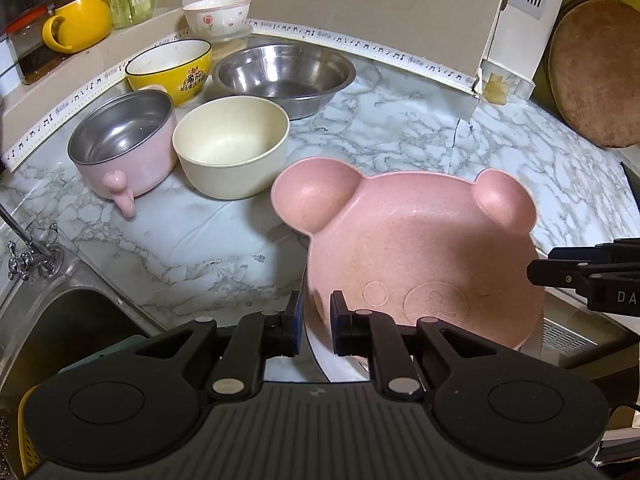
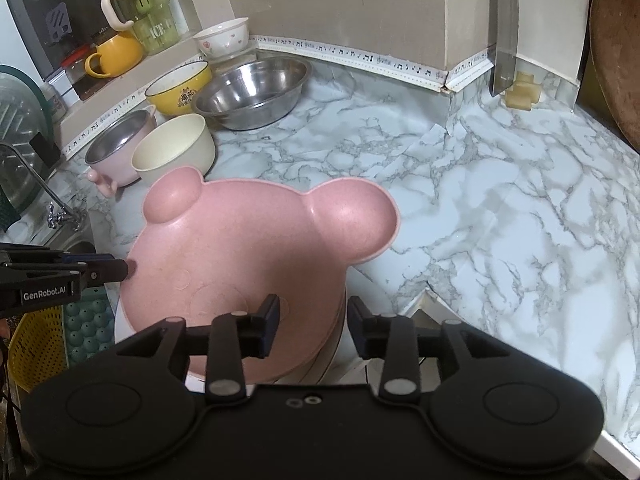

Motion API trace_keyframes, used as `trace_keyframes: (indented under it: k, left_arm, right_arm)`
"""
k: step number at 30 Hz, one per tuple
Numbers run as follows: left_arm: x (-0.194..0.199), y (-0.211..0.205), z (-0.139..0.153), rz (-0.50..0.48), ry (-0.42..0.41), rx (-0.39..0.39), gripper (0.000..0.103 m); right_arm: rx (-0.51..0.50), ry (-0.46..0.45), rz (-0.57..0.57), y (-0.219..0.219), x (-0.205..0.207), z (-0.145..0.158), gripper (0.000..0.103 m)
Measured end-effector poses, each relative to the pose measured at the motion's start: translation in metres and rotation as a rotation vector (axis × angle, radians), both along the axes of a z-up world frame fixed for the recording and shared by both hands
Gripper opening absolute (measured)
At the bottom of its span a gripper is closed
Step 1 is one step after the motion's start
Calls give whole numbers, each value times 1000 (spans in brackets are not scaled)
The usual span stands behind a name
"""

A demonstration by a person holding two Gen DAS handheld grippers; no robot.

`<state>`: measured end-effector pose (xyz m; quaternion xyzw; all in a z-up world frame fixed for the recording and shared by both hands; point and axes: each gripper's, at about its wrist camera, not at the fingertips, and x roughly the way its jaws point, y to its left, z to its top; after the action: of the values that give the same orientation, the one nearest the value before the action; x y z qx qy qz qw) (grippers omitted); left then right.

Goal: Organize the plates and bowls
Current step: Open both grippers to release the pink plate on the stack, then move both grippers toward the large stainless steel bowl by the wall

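My left gripper (image 1: 316, 320) is pinched on the near rim of the pink bear plate (image 1: 416, 248); the rim sits btwn the pads, w/ only a narrow gap. My right gripper (image 2: 313, 320) has let go: jaws apart, one finger over the plate's inside, the other outside, and neither pad seems to press on the plate. The plate is tilted, ears away from me, resting on a white plate stack (image 2: 336, 344) at the counter's near edge. I'd say it's light, stiff, prob. wheat-straw plastic w/ a matte speckled face, so not fragile but smooth enough to slip from a one-sided pinch. Best hold is the thin rim, away from the ear cups. Beyond, on the marble-look counter (image 1: 400, 128): cream bowl (image 1: 232, 148), pink steel-lined bowl (image 1: 124, 140), yellow ceramic bowl (image 1: 170, 70), wide steel basin (image 1: 284, 76), and a small floral bowl (image 1: 218, 14) at the back.
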<state>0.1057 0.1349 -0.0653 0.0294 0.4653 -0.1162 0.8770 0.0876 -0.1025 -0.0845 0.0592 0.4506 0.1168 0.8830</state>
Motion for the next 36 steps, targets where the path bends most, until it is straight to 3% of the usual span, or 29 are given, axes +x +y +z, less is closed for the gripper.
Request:
trace_keyframes:
  k: [12,13,15,16,17,21,29,36]
  left_arm:
    - [-19,-5,24,-31,-52,-85,14]
    - [-20,-5,27,-32,-60,-90,19]
    - [-23,-5,32,-30,-81,-100,39]
    - [-25,-4,35,-26,-98,-109,56]
    - [-27,-3,38,-22,-116,-118,64]
    - [-30,-3,50,-27,-156,-124,65]
    - [-22,-8,70,-19,-242,-121,75]
    - [-1,-16,83,17,-296,-112,78]
  right_arm:
    - [29,-59,19,7,-14,25,60]
    - [31,-69,24,8,-15,28,62]
    - [32,-90,34,11,-19,34,64]
    - [31,-101,40,12,-20,38,64]
    - [32,-111,45,13,-22,41,64]
    - [31,-147,59,15,-25,52,69]
    - [4,-246,80,18,-19,79,91]
    - [-25,-338,101,16,3,98,102]
